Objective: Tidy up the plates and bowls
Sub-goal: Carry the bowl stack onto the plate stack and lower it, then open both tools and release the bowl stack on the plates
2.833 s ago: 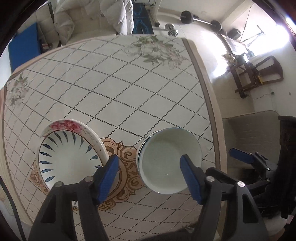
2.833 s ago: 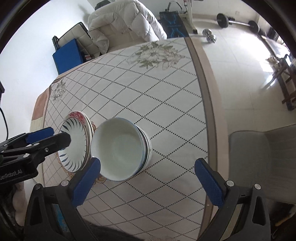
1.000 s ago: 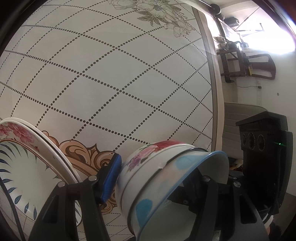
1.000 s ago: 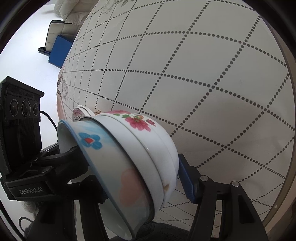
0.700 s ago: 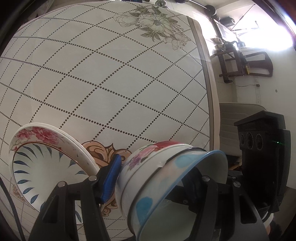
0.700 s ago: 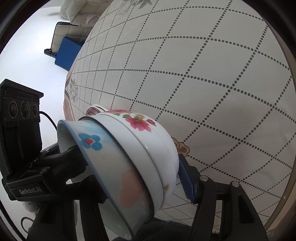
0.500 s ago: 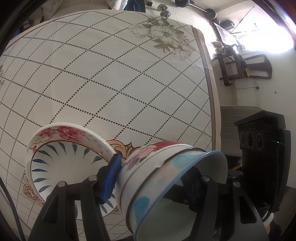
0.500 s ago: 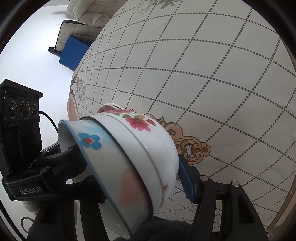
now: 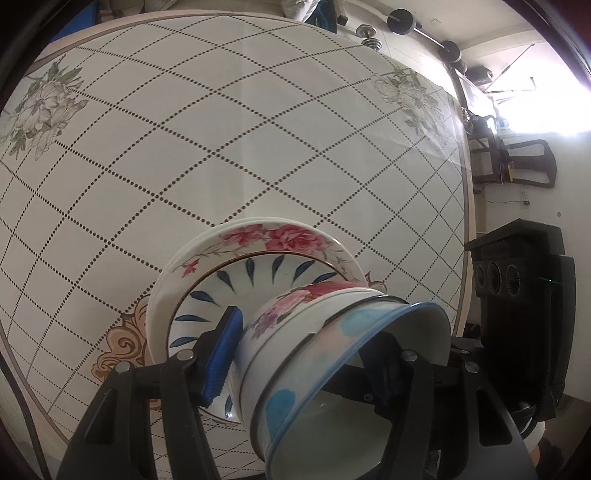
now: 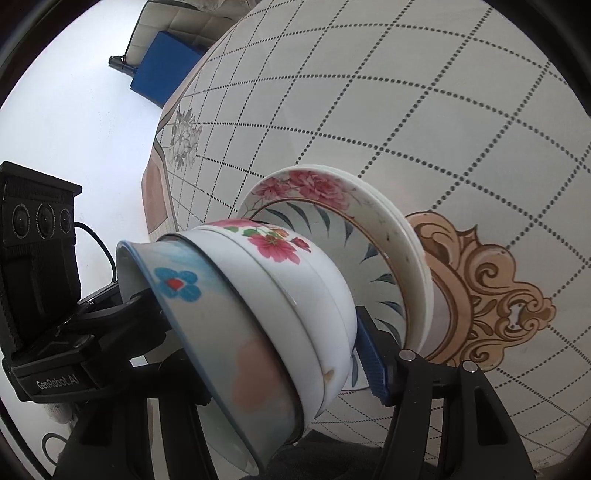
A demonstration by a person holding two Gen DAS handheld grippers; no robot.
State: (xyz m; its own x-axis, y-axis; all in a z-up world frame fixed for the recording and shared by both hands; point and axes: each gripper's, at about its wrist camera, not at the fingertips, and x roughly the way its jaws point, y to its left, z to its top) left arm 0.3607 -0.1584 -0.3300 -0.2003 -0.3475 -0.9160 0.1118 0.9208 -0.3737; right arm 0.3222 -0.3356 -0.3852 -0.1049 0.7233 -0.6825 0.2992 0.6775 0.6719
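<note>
A stack of nested floral bowls (image 9: 332, 354) is held in the air between both grippers. My left gripper (image 9: 306, 354) is shut on one side of the stack, and my right gripper (image 10: 258, 354) is shut on the opposite side of the same bowl stack (image 10: 266, 317). The stack hangs over a stack of plates (image 9: 258, 266) with red roses and blue leaf marks, which lies on the table. The plates also show in the right wrist view (image 10: 369, 236). I cannot tell whether the bowls touch the plates.
The table (image 9: 221, 129) has a white cloth with dotted diamond lines and a gold ornament (image 10: 491, 295). The table's right edge (image 9: 467, 221) is close by. A blue chair (image 10: 162, 77), dumbbells (image 9: 402, 18) and a dark wooden chair (image 9: 517, 158) stand on the floor beyond.
Both grippers closed on the bowl stack, lifted it off the table and carried it left. The stack now hangs over the plates.
</note>
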